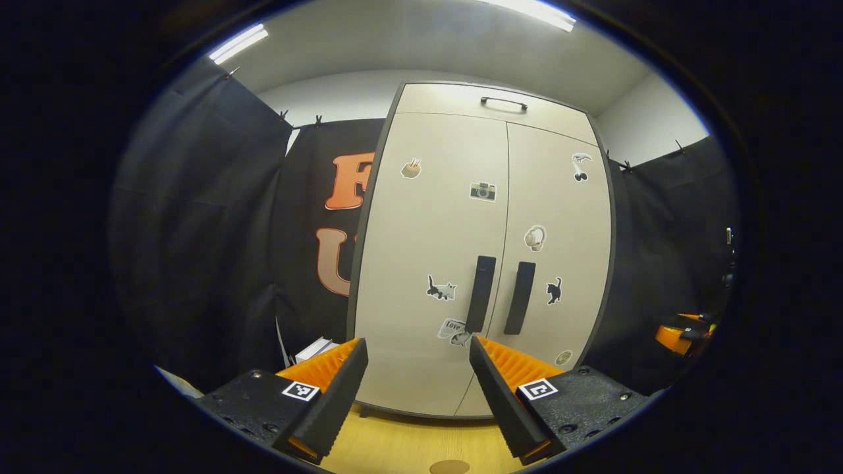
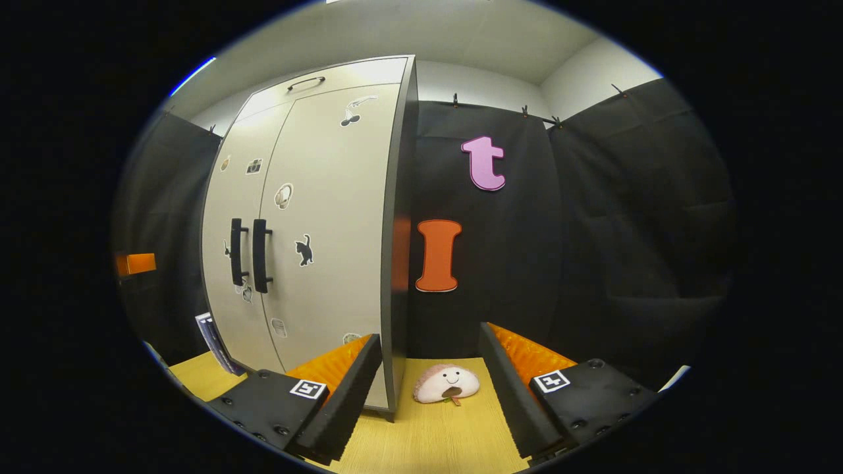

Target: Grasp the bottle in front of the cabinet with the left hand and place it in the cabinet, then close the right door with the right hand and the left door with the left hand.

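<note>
Cabinet [image 1: 461, 263]: upright on wooden surface [image 1: 408, 441], both doors shut, handles side by side. Bottle: out of sight, position cannot be told. Left claw [image 1: 415, 388]: spread wide, empty, facing doors. Right claw [image 2: 428, 395]: spread wide, empty, at cabinet's right corner; plush toy [image 2: 446, 384] between fingers, farther off.

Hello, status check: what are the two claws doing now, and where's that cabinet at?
Left claw open, empty. Right claw open, empty. Cabinet doors both shut. Small plush toy on the table beside the cabinet, ahead of right claw.
</note>
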{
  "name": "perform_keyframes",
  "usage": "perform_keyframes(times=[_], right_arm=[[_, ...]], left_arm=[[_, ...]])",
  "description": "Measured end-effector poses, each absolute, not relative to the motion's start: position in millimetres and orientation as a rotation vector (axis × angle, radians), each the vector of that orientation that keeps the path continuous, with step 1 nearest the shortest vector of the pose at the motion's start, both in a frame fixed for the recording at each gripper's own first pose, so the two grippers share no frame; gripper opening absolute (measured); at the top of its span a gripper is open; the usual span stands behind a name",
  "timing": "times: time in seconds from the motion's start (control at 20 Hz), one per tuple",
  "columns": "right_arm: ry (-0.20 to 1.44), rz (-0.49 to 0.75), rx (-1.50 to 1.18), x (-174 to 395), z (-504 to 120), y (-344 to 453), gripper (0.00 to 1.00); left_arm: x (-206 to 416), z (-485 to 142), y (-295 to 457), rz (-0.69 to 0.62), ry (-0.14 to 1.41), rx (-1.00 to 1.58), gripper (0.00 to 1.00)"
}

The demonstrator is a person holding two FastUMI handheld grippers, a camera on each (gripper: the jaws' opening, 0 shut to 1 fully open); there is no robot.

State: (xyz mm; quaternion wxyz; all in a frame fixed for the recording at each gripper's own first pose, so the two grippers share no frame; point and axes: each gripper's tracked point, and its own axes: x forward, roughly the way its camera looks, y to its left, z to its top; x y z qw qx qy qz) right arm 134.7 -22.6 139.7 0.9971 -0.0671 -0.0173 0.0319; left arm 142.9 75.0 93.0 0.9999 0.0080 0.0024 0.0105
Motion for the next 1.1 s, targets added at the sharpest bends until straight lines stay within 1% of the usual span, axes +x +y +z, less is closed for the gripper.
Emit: perform_keyframes(times=[0.05, 0.1, 0.15, 0.25, 0.4, 0.45, 0.85, 0.9, 1.1], right_arm=[[-0.036, 0.063, -0.137, 133, 140, -25, 0.98], [-0.038, 0.061, -0.138, 131, 141, -26, 0.98], [-0.040, 0.059, -0.138, 130, 141, -28, 0.98], [-0.042, 0.060, -0.136, 128, 141, -29, 0.98], [-0.038, 0.059, -0.136, 126, 138, -30, 0.98], [-0.037, 0.064, -0.133, 126, 137, -28, 0.98], [-0.046, 0.058, -0.135, 120, 137, -13, 0.98], [-0.049, 0.052, -0.135, 119, 138, -11, 0.98], [-0.056, 0.027, -0.126, 114, 143, -1, 0.98]], left_arm=[[141, 93, 72, 0.015, 0.001, 0.002, 0.95], [139, 94, 69, 0.009, 0.000, -0.007, 0.97], [138, 95, 67, 0.005, -0.001, -0.010, 0.95], [136, 97, 63, -0.006, -0.002, 0.002, 0.94], [135, 99, 66, 0.010, 0.005, 0.008, 0.95], [133, 100, 67, 0.013, 0.005, 0.007, 0.97], [132, 112, 81, 0.041, -0.012, -0.009, 0.97], [134, 112, 84, 0.038, -0.007, -0.020, 0.95], [139, 122, 94, 0.029, -0.014, 0.004, 0.95]])
